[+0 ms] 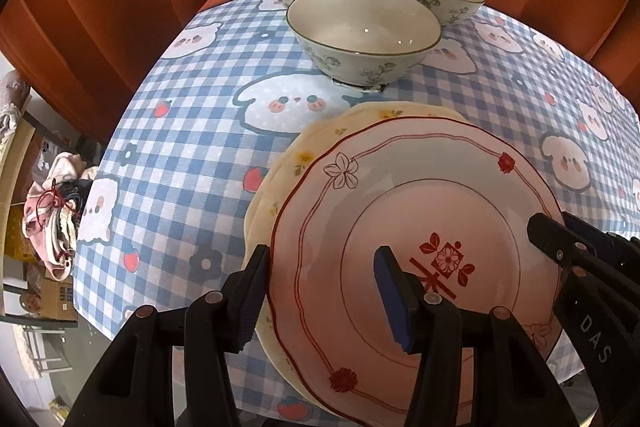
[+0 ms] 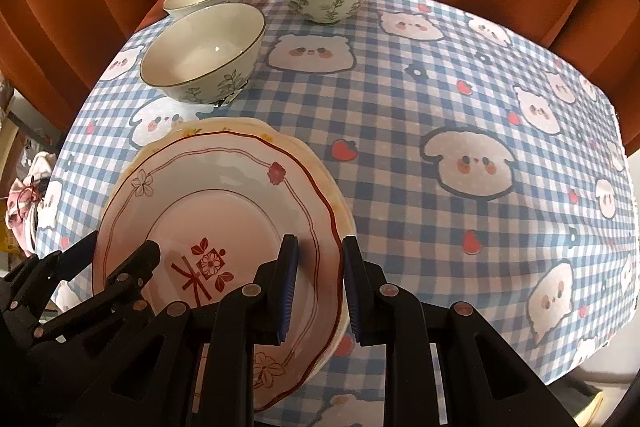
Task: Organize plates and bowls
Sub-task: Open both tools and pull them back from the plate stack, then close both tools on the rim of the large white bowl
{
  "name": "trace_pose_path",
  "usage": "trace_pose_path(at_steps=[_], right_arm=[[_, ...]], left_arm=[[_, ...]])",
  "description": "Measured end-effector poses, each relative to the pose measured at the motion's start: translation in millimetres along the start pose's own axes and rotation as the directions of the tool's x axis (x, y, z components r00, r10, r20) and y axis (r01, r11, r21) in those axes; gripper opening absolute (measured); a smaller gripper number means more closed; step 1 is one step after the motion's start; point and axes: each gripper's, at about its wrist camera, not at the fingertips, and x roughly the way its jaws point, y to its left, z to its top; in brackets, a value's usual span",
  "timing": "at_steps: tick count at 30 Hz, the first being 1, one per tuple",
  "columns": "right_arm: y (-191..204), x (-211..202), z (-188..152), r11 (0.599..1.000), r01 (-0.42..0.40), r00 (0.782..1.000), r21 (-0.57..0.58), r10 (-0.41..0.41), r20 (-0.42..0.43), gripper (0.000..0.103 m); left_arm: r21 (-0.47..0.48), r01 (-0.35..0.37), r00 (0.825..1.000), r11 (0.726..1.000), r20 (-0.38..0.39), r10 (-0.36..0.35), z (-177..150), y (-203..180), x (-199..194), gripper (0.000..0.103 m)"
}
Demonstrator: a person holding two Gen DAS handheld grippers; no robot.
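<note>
Checked tablecloth [image 2: 400,115] carries the stacked pink plate [image 1: 400,207], glazed, slippery and breakable, so my right gripper [image 2: 318,287] seems clamped on its rim while my left gripper [image 1: 320,295] straddles the opposite edge, apparently unclosed.

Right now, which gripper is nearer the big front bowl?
Left, slightly. The left gripper straddles the pink plate's left rim below the bowl; the right gripper straddles its right rim, further aside.

Plates [image 1: 400,195] stacked (two); three bowls [image 1: 362,31] behind.
</note>
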Motion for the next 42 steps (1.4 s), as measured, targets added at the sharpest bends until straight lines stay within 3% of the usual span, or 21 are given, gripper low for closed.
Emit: trace_pose_path(at_steps=[11, 15, 22, 25, 32, 42], right_arm=[[4, 12, 3, 1.000, 0.018, 1.000, 0.006, -0.018, 0.001, 0.027], [6, 11, -1, 1.000, 0.030, 1.000, 0.007, -0.030, 0.006, 0.030], [9, 9, -5, 1.000, -0.001, 1.000, 0.028, 0.001, 0.001, 0.056], [11, 4, -4, 0.999, 0.007, 1.000, 0.033, -0.008, 0.013, 0.060], [16, -10, 16, 0.999, 0.015, 0.997, 0.033, -0.017, 0.069, 0.060], [26, -8, 85, 1.000, -0.026, 0.989, 0.007, 0.024, 0.145, 0.060]], left_arm=[[0.065, -0.061, 0.997, 0.996, 0.059, 0.057, 0, -10, 6, 0.059], [0.078, -0.045, 0.996, 0.996, 0.075, 0.039, -4, -12, 5, 0.068], [0.087, 0.018, 0.997, 0.996, 0.077, -0.024, -5, -9, 5, 0.082], [0.081, 0.034, 0.996, 0.996, 0.077, -0.040, -2, -6, 2, 0.085], [0.053, 0.051, 0.993, 0.997, 0.107, -0.057, 24, 2, -7, 0.085], [-0.031, 0.042, 0.986, 0.999, 0.162, -0.036, 90, 17, 3, 0.085]])
